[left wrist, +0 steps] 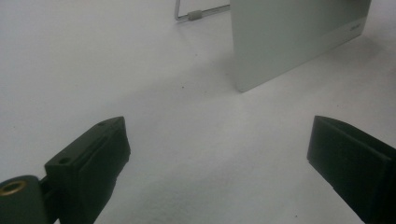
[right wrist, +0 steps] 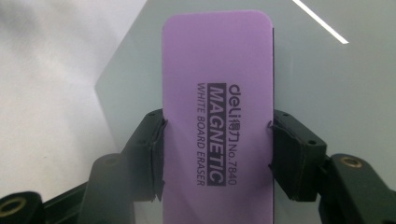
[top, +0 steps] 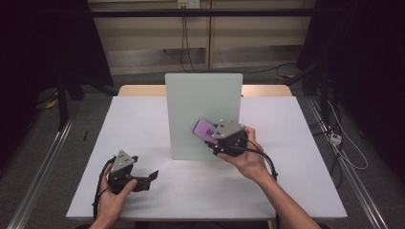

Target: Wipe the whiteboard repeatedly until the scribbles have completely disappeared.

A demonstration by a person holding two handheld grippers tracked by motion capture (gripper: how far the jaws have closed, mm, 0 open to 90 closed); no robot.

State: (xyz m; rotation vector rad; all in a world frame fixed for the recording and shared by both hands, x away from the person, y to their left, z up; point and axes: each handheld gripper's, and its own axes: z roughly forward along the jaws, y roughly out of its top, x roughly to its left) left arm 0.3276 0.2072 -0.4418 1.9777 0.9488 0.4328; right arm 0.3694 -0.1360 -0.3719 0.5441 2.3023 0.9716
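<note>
A pale green whiteboard (top: 203, 109) stands upright at the middle of the white table (top: 143, 119). My right gripper (top: 215, 136) is shut on a purple magnetic whiteboard eraser (top: 205, 129), held in front of the board's lower right part. In the right gripper view the eraser (right wrist: 217, 116) is clamped by both black pads (right wrist: 152, 149) across its width, with the board (right wrist: 327, 79) close behind it. My left gripper (top: 148, 179) rests low over the table at the front left, open with nothing between its jaws. Its view shows the board's lower corner (left wrist: 289, 42) ahead.
A wire stand leg (left wrist: 196, 14) shows behind the board. The table's wooden far edge (top: 138, 89) meets the floor beyond. Cables (top: 344, 148) trail on the floor to the right. Bare table lies between the two hands.
</note>
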